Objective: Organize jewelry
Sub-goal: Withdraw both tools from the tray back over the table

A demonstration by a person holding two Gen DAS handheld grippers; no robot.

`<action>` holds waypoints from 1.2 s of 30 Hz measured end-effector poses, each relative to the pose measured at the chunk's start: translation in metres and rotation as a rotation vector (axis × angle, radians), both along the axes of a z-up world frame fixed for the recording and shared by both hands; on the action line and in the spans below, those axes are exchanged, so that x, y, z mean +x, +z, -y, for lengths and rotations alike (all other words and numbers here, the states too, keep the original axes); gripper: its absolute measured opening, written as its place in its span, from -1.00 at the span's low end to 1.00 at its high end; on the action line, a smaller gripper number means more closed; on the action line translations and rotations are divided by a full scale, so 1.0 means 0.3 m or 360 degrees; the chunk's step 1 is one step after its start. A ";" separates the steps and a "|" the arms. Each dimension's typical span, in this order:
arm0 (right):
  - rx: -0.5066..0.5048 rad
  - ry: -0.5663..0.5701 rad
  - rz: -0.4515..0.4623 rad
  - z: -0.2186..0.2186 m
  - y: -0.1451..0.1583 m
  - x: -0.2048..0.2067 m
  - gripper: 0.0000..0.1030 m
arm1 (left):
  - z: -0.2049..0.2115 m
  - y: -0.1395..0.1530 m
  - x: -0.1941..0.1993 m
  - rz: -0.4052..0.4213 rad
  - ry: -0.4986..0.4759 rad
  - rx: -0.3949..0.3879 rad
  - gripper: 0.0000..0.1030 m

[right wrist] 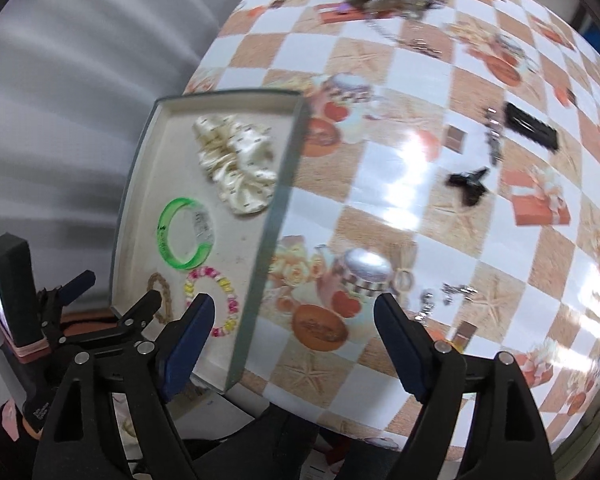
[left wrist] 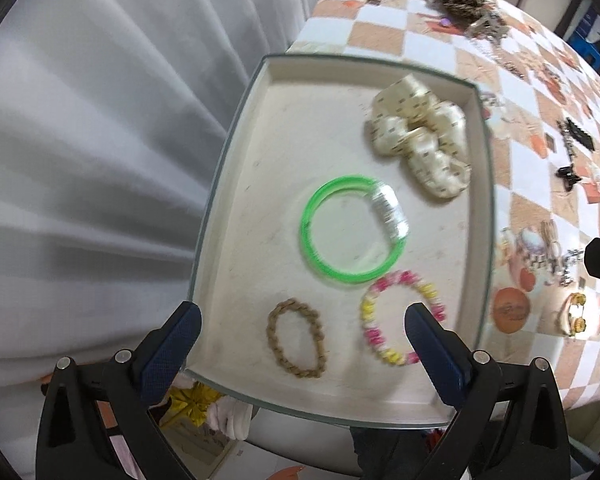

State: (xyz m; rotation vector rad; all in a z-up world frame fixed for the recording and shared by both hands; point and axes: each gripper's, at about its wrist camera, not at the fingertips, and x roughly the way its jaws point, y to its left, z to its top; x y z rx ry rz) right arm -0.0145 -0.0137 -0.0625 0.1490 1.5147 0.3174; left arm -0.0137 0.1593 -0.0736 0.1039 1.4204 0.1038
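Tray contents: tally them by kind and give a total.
Bangle: 1, the green bangle
Bracelets: 2, the brown braided bracelet and the pink-and-yellow beaded bracelet
Scrunchie: 1, the cream scrunchie
Total: 4 in the tray

Left gripper (left wrist: 304,322): black plastic frame, triangular cut-outs, silver round rivets, dark blue textured finger pads (left wrist: 180,332). Right gripper (right wrist: 294,318): same build, blue pads (right wrist: 192,328). Dark block with lit screen edge (right wrist: 8,284), pink rubber band around it.
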 end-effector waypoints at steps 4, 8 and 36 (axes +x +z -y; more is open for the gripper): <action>0.0029 -0.0143 0.0044 0.116 0.010 -0.002 0.99 | 0.062 0.028 0.015 0.0028 -0.0063 -0.0010 1.00; 0.0024 -0.0288 0.0034 0.253 0.006 -0.010 0.99 | 0.132 0.044 0.024 0.0050 -0.0124 -0.0037 1.00; -0.0154 -0.0405 -0.0133 0.557 -0.173 -0.194 0.99 | 0.608 -0.056 0.192 0.0018 -0.0595 -0.0154 1.00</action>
